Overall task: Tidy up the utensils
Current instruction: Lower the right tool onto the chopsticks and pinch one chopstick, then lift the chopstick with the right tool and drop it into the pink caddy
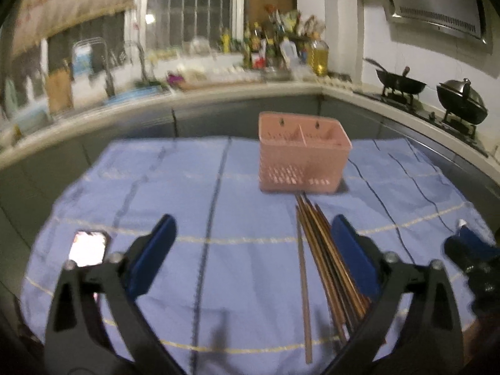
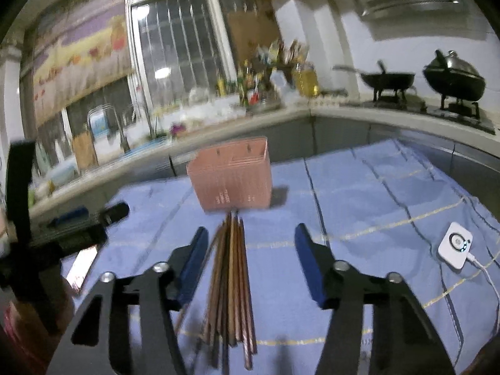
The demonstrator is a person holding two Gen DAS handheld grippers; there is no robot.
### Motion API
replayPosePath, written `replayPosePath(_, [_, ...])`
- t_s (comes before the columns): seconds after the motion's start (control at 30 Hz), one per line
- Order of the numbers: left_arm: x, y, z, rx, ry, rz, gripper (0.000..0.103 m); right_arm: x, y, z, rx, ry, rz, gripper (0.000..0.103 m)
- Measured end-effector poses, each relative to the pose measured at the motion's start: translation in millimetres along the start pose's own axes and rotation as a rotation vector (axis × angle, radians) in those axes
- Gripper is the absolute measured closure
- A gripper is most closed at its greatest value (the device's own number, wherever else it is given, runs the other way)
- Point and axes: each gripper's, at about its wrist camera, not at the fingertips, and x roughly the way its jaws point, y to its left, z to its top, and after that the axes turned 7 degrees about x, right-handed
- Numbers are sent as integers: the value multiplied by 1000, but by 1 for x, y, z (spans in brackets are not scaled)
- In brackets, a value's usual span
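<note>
A perforated pink plastic basket [image 1: 303, 153] stands on the blue checked cloth [image 1: 237, 206]. Slim brown wooden chopsticks [image 2: 232, 281] lie bundled just before the basket, between the right tongs [image 2: 251, 262], jaws apart, untouched. The left tongs [image 1: 253, 250] gape wide beside them, both tilted downward

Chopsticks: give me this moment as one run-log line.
chopsticks: bundle flat on cloth | basket: upright, empty | right tongs: open, straddling bundle, no contact | left tongs: open, beside bundle
</note>
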Motion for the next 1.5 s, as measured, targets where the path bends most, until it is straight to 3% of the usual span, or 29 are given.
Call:
replayPosePath(0.13, [25, 5, -13, -33, 122, -152, 29, 25, -1, -18, -48, 127, -6, 63])
replayPosePath(0.27, [44, -9, -31, 0, 205, -206, 38, 41, 2, -36, -106, 204, -15, 68])
replayPosePath(0.43, [68, -32, -50, 65, 282, -217, 49, 59, 0, -52, -156, 277, -37, 76])
replayPosePath(0.7, [85, -44, -64, 114, 342, -173, 50, 79, -5, -68, -174, 367, -26, 79])
replayPosePath(1.03, [97, -48, -66, 164, 341, -98, 50, 83, -5, -68, -219, 343, -76, 79])
replayPosePath(1.07, [98, -49, -65, 165, 337, -93, 50, 84, -3, -70, -229, 355, -71, 87])
replayPosePath(1.13, [98, -48, -63, 171, 328, -89, 63, 86, -2, -72, -244, 366, -57, 95])
replayPosePath(1.17, [97, -47, -63, 175, 324, -90, 84, 87, -6, -71, -235, 368, -68, 96])
replayPosePath(1.2, [96, -44, -63, 182, 326, -90, 93, 87, -12, -68, -219, 367, -85, 96])
replayPosePath(1.37, [96, -27, -63, 174, 347, -126, 95, 82, -38, -62, -177, 408, -108, 96])
replayPosePath(1.5, [109, -24, -52, 203, 367, -124, 87, 95, -41, -49, -191, 483, -74, 95])
